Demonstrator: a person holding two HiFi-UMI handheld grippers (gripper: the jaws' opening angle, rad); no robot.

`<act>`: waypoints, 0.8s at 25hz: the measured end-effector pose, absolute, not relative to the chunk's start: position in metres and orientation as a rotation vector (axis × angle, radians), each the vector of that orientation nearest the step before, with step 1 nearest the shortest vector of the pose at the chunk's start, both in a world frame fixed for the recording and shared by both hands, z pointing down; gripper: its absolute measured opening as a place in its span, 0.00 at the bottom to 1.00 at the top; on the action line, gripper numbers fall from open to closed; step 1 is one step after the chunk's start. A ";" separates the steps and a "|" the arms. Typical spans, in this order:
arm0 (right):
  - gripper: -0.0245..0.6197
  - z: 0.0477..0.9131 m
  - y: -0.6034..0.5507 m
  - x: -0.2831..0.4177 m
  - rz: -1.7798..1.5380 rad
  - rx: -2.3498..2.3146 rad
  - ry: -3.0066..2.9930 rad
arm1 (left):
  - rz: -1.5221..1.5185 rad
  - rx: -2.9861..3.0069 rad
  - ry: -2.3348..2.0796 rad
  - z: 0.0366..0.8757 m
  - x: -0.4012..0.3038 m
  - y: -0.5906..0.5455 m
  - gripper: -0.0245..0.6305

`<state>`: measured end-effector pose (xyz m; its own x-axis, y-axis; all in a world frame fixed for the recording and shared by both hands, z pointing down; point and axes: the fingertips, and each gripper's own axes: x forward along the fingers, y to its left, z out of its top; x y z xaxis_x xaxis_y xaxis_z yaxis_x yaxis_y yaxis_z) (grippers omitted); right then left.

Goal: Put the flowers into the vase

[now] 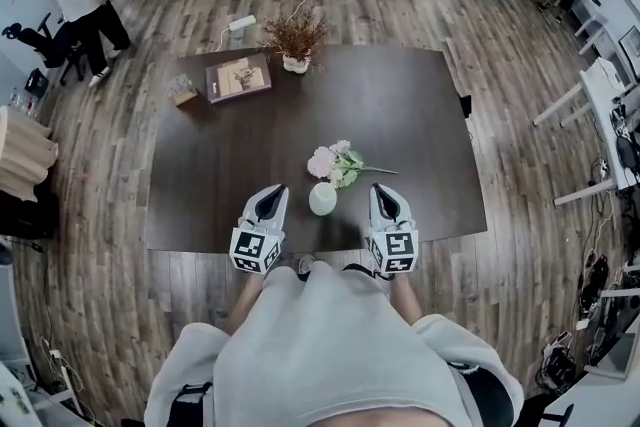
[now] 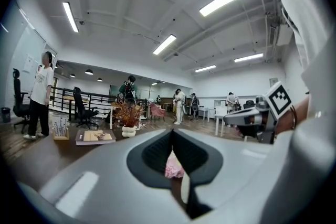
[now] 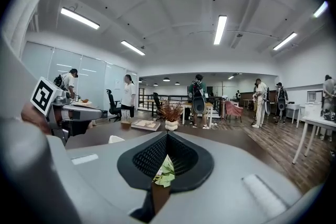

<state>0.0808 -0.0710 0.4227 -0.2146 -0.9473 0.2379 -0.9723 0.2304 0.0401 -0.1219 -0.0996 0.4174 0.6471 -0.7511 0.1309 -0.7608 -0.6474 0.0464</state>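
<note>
Left gripper and right gripper flanked vase, fingers closed, empty; flowers lay on counter.

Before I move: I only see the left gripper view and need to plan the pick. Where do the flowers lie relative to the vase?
Observer: In the head view the flowers lie flat on the table, just beyond the vase, stems pointing right.
Operator: Is the vase upright?
Observer: Yes, upright, between the left gripper and the right gripper, touching neither.
Operator: The right gripper's jaws?
Observer: Shut and empty, its own view shows.
</note>
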 end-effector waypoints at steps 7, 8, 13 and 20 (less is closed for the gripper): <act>0.04 0.422 -0.075 0.094 0.185 1.754 -2.331 | 0.178 2.723 -1.322 0.421 -0.107 -0.098 0.05; 0.04 0.420 -0.078 0.097 0.178 1.739 -2.342 | 0.172 2.713 -1.344 0.420 -0.105 -0.098 0.05; 0.04 0.418 -0.086 0.114 0.175 1.683 -2.377 | 0.189 2.654 -1.412 0.427 -0.097 -0.090 0.05; 0.04 0.444 -0.079 0.120 0.255 1.619 -2.366 | 0.252 2.600 -1.425 0.449 -0.093 -0.070 0.05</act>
